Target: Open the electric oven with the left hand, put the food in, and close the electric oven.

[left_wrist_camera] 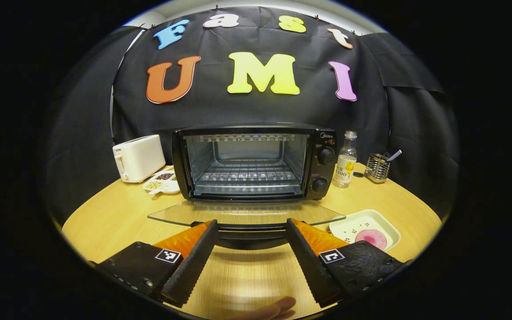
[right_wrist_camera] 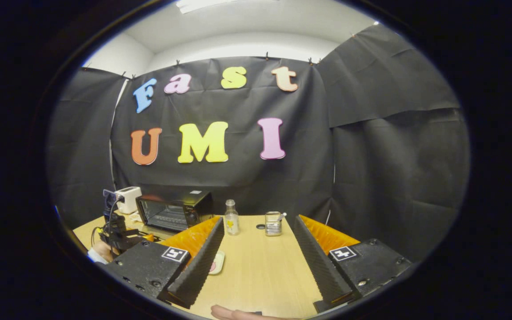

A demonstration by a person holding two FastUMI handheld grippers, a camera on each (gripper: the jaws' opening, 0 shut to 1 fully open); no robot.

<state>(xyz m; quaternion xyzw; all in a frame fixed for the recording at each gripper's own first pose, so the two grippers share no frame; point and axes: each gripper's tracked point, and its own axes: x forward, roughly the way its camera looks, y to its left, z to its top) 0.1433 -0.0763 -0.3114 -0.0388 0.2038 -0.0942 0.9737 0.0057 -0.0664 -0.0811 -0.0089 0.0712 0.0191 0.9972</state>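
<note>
Left gripper view: electric oven [left_wrist_camera: 247,164] door lies fully open at 12 o'clock; left hand-held gripper [left_wrist_camera: 251,231] spread wide, empty. Right hand-held gripper [right_wrist_camera: 258,231] likewise wide, empty.

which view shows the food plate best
The left gripper view: the white rectangular plate with a pink round slice lies whole at right of the open black oven. In the right gripper view just its edge peeks past a claw finger.
</note>
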